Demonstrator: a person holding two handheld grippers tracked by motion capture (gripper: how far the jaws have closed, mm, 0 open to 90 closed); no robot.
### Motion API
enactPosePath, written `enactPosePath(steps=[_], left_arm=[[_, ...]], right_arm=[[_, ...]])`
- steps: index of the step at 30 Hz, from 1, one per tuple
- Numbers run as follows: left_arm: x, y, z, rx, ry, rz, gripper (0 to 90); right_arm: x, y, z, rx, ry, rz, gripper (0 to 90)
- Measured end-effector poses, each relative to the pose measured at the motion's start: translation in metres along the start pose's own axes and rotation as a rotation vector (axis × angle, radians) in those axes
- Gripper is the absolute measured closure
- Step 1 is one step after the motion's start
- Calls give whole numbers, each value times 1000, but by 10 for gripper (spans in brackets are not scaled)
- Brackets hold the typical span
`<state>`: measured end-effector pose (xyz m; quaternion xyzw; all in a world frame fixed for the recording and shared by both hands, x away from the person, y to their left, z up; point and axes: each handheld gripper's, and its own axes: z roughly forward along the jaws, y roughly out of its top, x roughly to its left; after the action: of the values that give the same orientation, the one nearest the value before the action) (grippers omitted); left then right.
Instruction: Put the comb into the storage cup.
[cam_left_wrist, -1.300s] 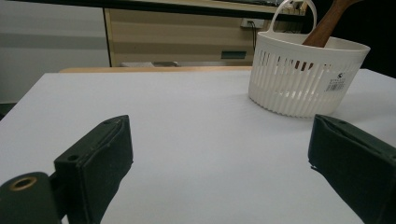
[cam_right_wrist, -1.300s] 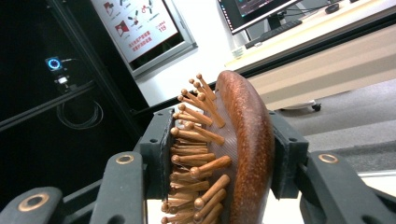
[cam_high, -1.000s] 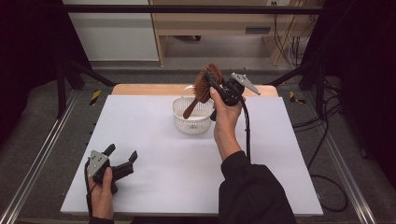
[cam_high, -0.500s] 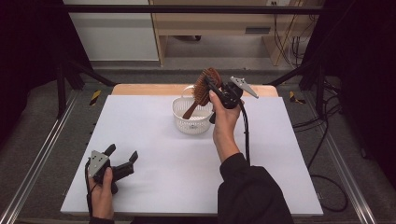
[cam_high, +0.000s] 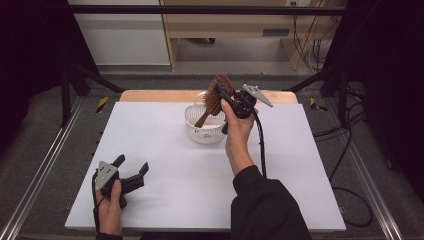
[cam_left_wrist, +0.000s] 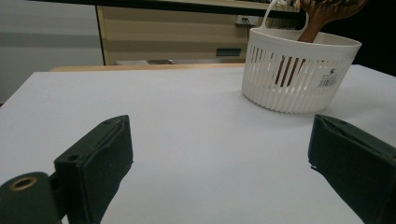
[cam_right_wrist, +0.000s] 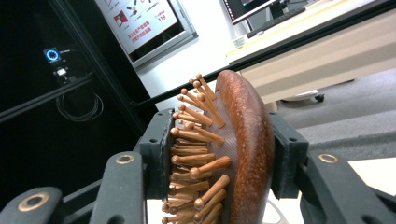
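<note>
Over the basket: right gripper (cam_high: 226, 96), at about 12 o'clock on the white table (cam_high: 300, 165), is clamped on the head of a brown wooden paddle hairbrush with peg bristles (cam_high: 216, 95).
Brush position: tilted, handle tip dipping into the white slotted plastic basket (cam_high: 206, 131) (head above the rim).
Step in hand: judged as lowering the brush into the basket.
Next move: calls for sinking the handle deeper, then parting the jaws.
Left gripper (cam_high: 134, 173): jaws apart, idle, resting at 8 o'clock.
</note>
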<state>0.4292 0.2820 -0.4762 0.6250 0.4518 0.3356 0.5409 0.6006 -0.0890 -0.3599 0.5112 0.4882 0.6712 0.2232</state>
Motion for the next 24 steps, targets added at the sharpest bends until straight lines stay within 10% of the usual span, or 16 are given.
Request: enactPosePath(steps=[24], left_arm=[[0,0,0,3,3,3,66]], right_arm=[[-2,-13,9,9,4,20,503]])
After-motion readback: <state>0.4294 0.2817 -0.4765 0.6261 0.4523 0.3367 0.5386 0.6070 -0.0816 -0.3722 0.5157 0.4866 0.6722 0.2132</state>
